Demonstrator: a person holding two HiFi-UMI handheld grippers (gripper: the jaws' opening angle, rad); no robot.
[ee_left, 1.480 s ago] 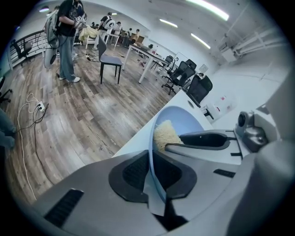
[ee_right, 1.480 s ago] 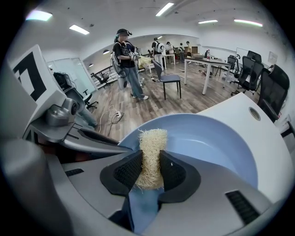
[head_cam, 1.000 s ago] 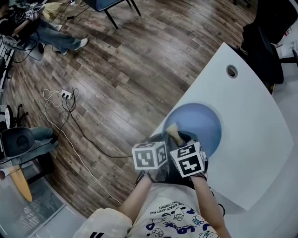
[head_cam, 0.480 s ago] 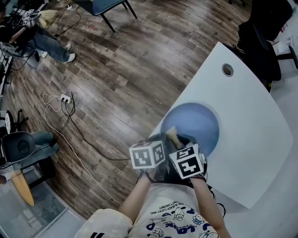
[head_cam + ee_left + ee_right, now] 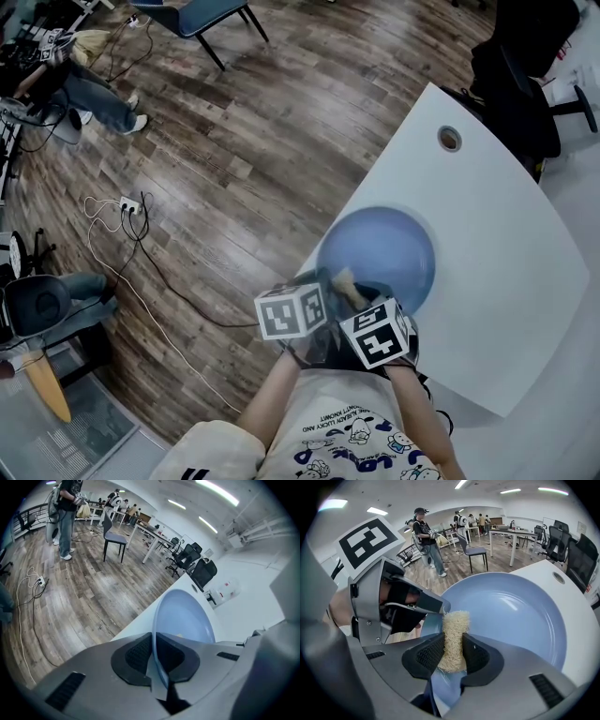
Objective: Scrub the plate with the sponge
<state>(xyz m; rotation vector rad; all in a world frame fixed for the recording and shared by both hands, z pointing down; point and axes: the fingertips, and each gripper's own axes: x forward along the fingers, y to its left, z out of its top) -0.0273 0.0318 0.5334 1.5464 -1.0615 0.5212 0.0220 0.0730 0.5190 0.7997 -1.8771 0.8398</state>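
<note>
Tan sponge (image 5: 453,639) | long axis along right tongs (image 5: 452,656) | tip toward blue plate (image 5: 520,616)

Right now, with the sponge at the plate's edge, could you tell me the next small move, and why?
Probably sweep the right gripper and its sponge inward across the plate: the sponge sits only at the near rim, beside the left gripper, which clamps that rim.

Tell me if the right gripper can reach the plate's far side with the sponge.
Probably yes: the right gripper holds the sponge at the plate, whose inside lies bare ahead; the left gripper clamps only the near rim.
</note>
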